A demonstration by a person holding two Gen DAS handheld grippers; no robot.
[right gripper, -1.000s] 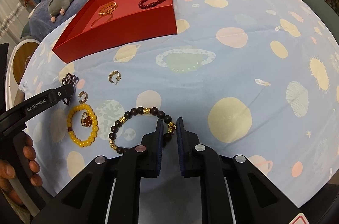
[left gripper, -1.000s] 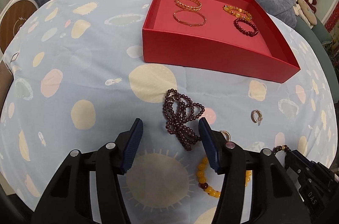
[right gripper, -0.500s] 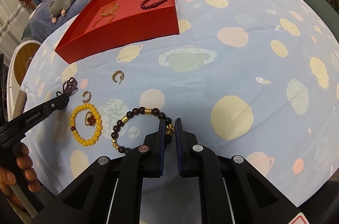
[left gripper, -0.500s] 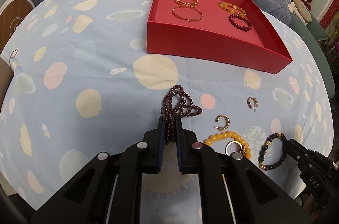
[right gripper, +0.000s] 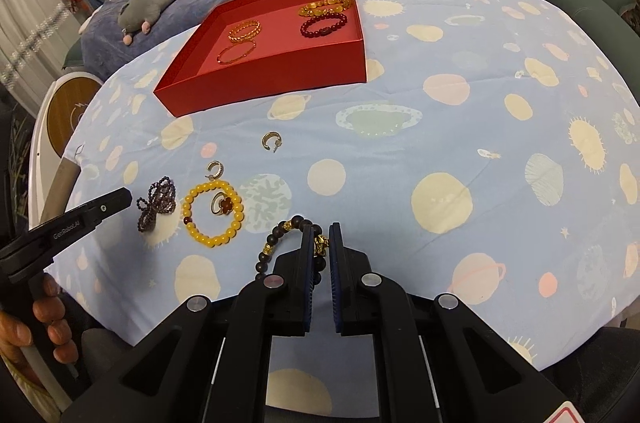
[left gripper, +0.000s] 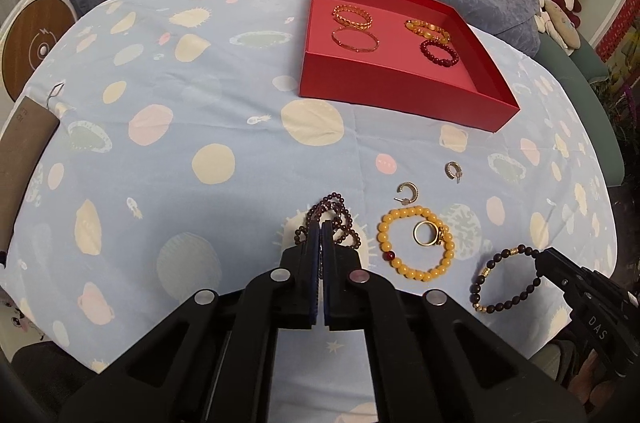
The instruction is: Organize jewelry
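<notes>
The left gripper (left gripper: 321, 227), whose jaws stood wide apart a second ago on either side of the dark red bead strand (left gripper: 331, 219), has closed on that strand and lifted it off the tablecloth (left gripper: 168, 127); the beads now hang bunched around the fingertips. The right gripper (right gripper: 321, 235), already clamped on the dark beaded bracelet (right gripper: 280, 243), has raised it, and the bracelet now dangles from the jaws.

Red box (left gripper: 404, 95): cloth left of it bare; two hoop earrings (left gripper: 408, 193) and yellow bracelet (left gripper: 416, 243) crowd its near side.
</notes>
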